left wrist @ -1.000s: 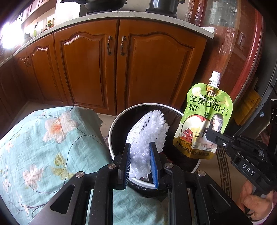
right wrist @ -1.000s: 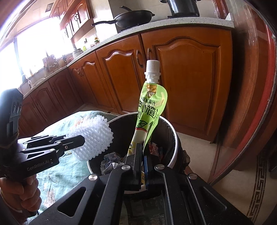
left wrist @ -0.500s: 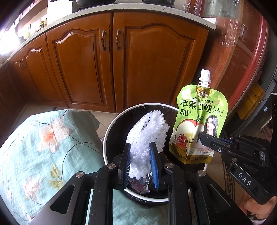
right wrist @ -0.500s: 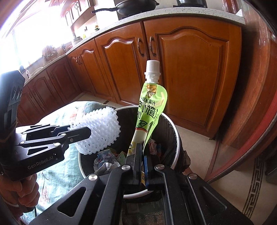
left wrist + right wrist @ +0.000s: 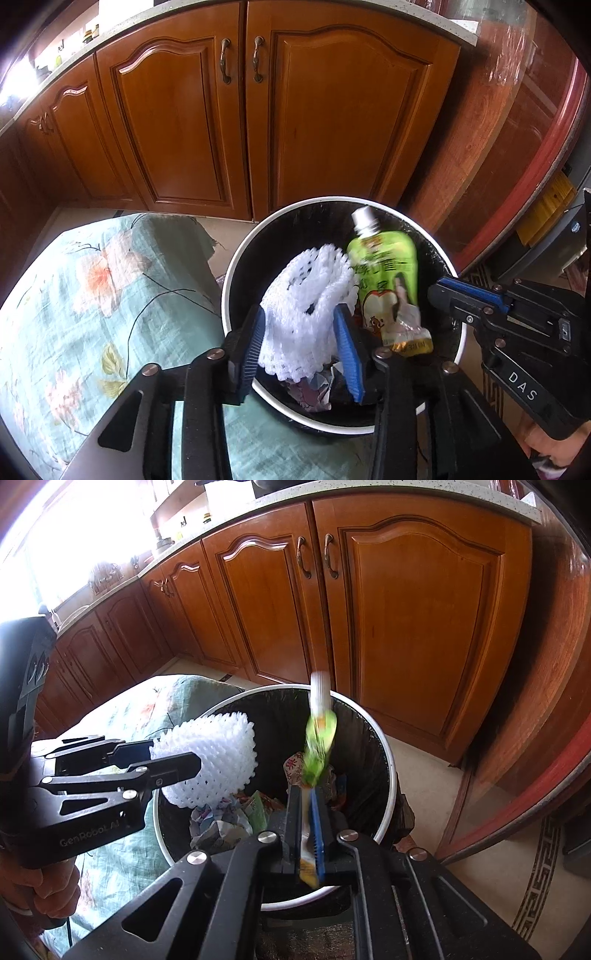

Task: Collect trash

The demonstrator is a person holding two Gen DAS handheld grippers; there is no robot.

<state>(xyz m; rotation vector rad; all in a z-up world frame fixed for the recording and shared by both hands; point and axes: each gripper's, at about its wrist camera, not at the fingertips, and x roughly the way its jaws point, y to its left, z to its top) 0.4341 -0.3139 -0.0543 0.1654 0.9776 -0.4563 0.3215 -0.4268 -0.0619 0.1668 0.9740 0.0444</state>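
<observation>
A round bin with a white rim (image 5: 236, 266) and black liner stands below both grippers, also in the right wrist view (image 5: 384, 753). My left gripper (image 5: 301, 332) has spread its jaws around a white foam fruit net (image 5: 310, 295), which sits loosely between them over the bin; it shows in the right wrist view (image 5: 214, 757). My right gripper (image 5: 304, 812) has its jaws slightly apart; the green juice pouch (image 5: 388, 280) is blurred and slipping down between them into the bin (image 5: 317, 738).
Crumpled wrappers (image 5: 221, 823) lie in the bin. A table with a floral teal cloth (image 5: 92, 295) is left of the bin. Wooden cabinet doors (image 5: 240, 110) stand behind it. A curved red-trimmed wooden panel (image 5: 554, 738) is on the right.
Both grippers have moved lower over the bin. The right jaws parted and the pouch tilted and dropped toward the bin. The left jaws widened around the foam net.
</observation>
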